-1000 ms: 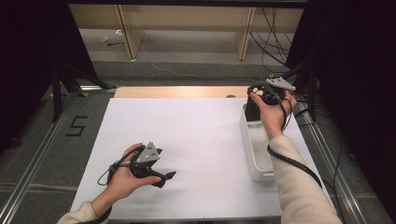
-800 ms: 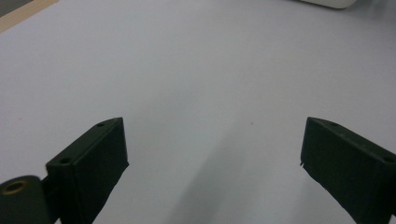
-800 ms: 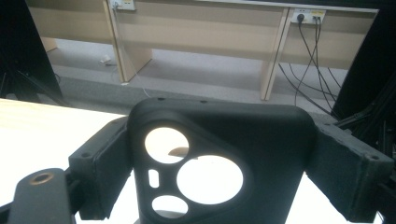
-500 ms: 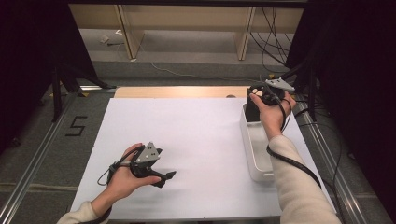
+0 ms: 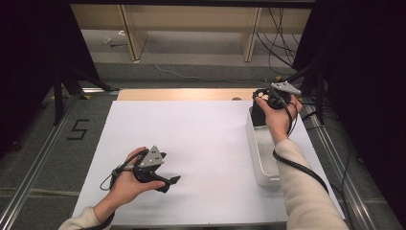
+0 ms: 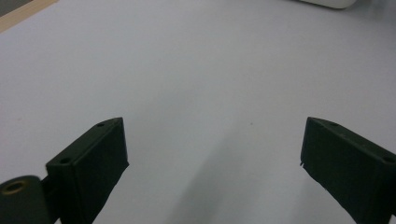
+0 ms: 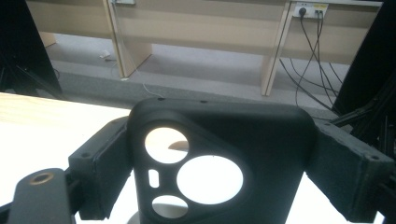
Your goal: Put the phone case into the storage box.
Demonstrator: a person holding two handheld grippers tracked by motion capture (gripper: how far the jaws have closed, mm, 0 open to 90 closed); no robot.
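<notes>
Black rubbery phone case [image 7: 219,163], with round and oval camera cut-outs in its back, stands upright between the two jaws of the right gripper [image 7: 219,168]; in the right gripper view both pads press on its side edges, so the gripper is clamped on the case. From the high view the same gripper [image 5: 268,103] sits in the person's right hand [image 5: 277,120] at the far right of the table, with the case [image 5: 258,115] hanging as a dark block at the far end of a white tray [image 5: 261,163]; whether the case touches the tray floor cannot be told. The tray is a long, shallow, rounded container lying along the right edge of the white table surface [image 5: 206,139], and the right forearm in a cream sleeve [image 5: 306,196] crosses over its near part. The left gripper [image 5: 163,179] rests in the left hand [image 5: 129,184] near the front left of the table, well apart from the tray, its grey three-cornered plate [image 5: 152,156] facing up. In the left gripper view its jaws stand wide apart with nothing between them above the bare white surface [image 6: 201,84], and a corner of the tray [image 6: 327,3] appears at the upper edge. Beyond the table lie a wooden strip [image 5: 182,94], grey floor [image 5: 191,52], pale furniture legs [image 7: 273,51] and trailing cables [image 7: 308,56].
</notes>
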